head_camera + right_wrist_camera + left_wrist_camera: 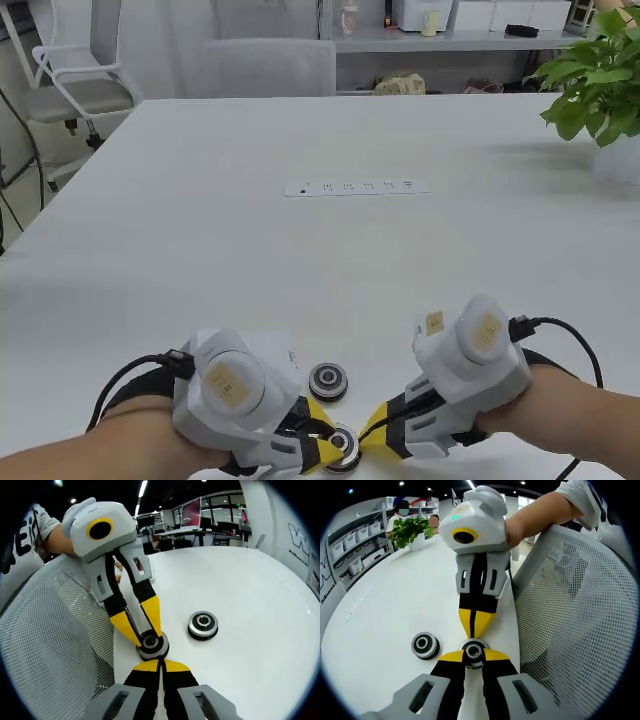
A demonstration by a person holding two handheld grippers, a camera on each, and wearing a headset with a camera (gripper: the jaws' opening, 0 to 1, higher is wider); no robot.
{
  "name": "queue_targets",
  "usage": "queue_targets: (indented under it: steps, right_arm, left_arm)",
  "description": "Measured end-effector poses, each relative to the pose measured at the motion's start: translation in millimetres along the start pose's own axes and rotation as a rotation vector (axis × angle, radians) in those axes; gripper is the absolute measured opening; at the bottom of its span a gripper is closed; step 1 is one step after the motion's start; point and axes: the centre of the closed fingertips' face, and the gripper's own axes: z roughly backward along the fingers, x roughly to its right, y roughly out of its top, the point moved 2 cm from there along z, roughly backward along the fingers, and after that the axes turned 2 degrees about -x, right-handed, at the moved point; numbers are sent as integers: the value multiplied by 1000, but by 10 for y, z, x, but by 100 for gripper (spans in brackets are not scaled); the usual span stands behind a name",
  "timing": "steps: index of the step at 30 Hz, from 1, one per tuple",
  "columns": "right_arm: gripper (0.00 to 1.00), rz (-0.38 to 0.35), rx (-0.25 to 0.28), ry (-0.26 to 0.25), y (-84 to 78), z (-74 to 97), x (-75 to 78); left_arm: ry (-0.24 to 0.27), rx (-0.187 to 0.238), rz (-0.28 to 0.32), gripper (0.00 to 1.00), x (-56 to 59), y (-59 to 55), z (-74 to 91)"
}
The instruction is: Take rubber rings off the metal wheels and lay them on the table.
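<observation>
Record two metal wheels on the white table (pixel 200 200), both close to its near edge. Find the nearer wheel (pixel 342 447) lying flat between the two grippers, and the second wheel (pixel 328 381) just beyond it, apart from both tools and untouched. Note the left gripper (pixel 330 450) closed down to the width of the nearer wheel, one yellow tip on each side, gripping it across the rim. Confirm the same from the left gripper view, with the wheel seated between the tips. Note the right gripper (pixel 365 436) facing the left one tip to tip. Find its jaws brought fully together, barely a line between the yellow tips, and those tips touching the rim of the same wheel on the side away from the left gripper. Cannot confirm anything nipped between the right tips. See a dark rubber ring (pixel 202 636) in place around the second wheel. Cannot judge the same for the held wheel, too much of it hidden by the tips. Log a recessed socket strip (pixel 357 187) at mid-table, a potted plant (pixel 598 75) at the far right, and a grey mesh chair (pixel 570 620) just beside the near table edge.
</observation>
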Motion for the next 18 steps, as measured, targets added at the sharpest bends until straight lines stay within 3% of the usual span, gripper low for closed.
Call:
queue_targets:
  steps: [6,12,15,18]
  right_arm:
    - [0,-150,50,23,35,57,12]
    - [0,-220,68,34,38,53,17]
    - [0,-290,115,49,95,62,21]
    - [0,-296,119,51,94,75,25]
  left_arm:
    - [2,-2,3,7,-3,-3,1]
    - [4,-4,6,7,-5,-4,1]
    - [6,-5,8,7,-6,-6,3]
    - [8,-7,10,6,-5,-6,2]
